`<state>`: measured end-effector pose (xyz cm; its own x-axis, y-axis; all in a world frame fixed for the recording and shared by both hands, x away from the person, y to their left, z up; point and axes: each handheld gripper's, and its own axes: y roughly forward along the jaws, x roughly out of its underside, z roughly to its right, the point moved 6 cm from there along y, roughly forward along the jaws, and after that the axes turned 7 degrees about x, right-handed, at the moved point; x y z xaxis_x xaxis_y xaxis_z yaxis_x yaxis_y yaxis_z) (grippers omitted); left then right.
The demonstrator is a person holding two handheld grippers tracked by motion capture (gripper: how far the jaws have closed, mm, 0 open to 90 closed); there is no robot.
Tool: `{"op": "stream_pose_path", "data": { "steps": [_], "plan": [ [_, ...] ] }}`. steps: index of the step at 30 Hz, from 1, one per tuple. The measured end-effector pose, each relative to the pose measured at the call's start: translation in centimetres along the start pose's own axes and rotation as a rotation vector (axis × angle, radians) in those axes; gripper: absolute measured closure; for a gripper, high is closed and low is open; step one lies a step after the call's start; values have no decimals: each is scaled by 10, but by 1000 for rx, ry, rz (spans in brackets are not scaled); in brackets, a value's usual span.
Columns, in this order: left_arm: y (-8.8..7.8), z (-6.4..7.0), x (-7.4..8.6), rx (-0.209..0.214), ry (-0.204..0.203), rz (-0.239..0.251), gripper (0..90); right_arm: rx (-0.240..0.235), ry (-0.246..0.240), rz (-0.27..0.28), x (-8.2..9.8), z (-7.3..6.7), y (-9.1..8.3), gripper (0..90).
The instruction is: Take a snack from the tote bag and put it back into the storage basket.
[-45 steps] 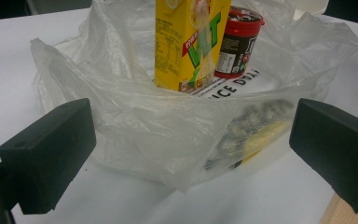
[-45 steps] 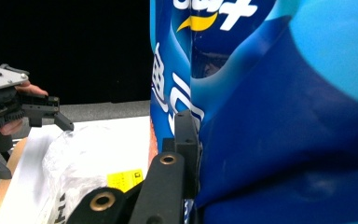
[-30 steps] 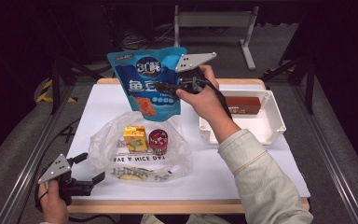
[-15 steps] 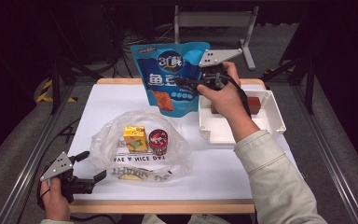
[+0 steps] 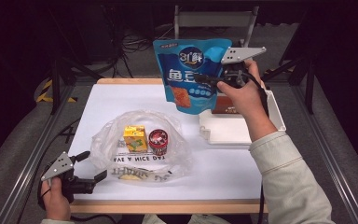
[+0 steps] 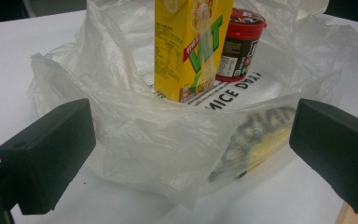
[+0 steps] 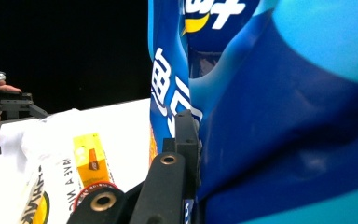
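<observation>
One blue snack pouch (image 5: 192, 74) held aloft over the bench (image 5: 242, 172).
Clamped by right gripper (image 5: 210, 80) above one white tray (image 5: 233, 133); left gripper (image 5: 93, 165) gaping wide before one plastic bag (image 5: 142, 147) holding one juice carton (image 5: 134, 138), one red-lidded cup (image 5: 158, 141).

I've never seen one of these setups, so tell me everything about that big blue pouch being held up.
The blue pouch is a glossy, flexible snack bag with white lettering, a round logo near its top and an orange food picture lower down. It hangs upright in the air above the table's far edge, beside the white tray, clamped at its side by the right gripper.
</observation>
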<state>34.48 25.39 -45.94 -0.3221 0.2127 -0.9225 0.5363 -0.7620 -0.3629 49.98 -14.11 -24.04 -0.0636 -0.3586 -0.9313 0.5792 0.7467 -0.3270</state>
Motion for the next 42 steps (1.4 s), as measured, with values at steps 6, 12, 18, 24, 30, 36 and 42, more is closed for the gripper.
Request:
{"op": "stream_pose_path", "data": {
  "steps": [6, 12, 18, 24, 30, 36, 42],
  "plan": [
    [-1, 0, 0, -4, -1, 3, 8, 35, 8, -14, 9, 15, -17, 870],
    [0, 3, 2, 7, 4, -9, 8, 63, 30, -21, 18, 28, -30, 870],
    [-3, 2, 3, -1, 0, -6, 8, 91, 48, -24, 27, 41, -40, 870],
    [-4, 2, 3, -6, -5, -3, 8, 123, 63, -37, 37, 56, -50, 870],
    [-4, 2, 4, -7, -5, -4, 8, 155, 85, -45, 48, 71, -61, 870],
    [-4, 2, 4, -5, -5, -5, 8, 174, 100, -68, 58, 81, -64, 870],
    [-3, 2, 4, -4, -9, -6, 8, 181, 110, -66, 64, 87, -65, 869]
  ]
}}
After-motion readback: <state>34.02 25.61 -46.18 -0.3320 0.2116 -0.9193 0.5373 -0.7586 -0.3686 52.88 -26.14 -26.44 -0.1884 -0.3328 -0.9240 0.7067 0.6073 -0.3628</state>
